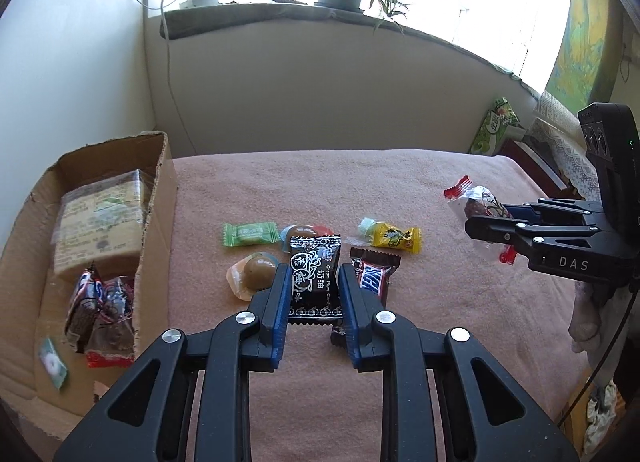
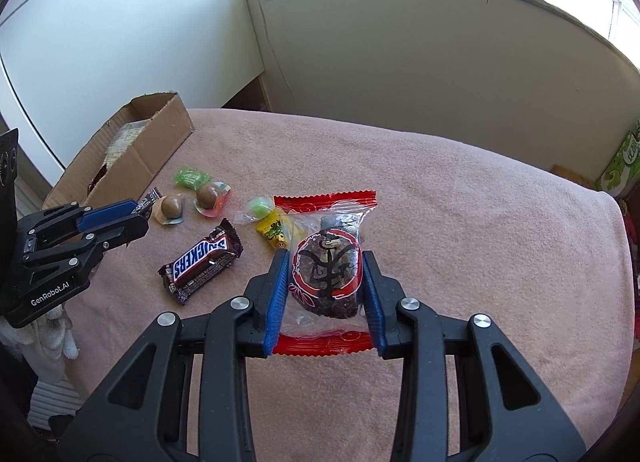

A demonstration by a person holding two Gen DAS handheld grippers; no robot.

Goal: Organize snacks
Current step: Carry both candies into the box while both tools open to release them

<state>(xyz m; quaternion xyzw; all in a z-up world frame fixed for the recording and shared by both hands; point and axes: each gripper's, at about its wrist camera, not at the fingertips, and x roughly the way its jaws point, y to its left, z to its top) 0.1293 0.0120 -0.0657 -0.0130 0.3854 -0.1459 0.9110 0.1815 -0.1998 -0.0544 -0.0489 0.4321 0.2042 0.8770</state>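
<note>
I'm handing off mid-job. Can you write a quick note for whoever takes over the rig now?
Left gripper: shut on the black plum candy packet.
Right gripper: shut on the red-edged clear snack bag.
Done: several snacks already lie in the cardboard box.
Left: both held packs, plus Snickers bar, green candy, yellow candy, two jelly cups on the pink cloth.

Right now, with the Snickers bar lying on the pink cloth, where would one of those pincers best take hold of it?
Across its narrow middle, coming down from above. The Snickers bar lies flat on the pink cloth, long and slim, so its two long sides offer parallel faces for the pads. Its crimped ends are thin and would likely slip. Both the left gripper and the right gripper already hold other snacks.
</note>
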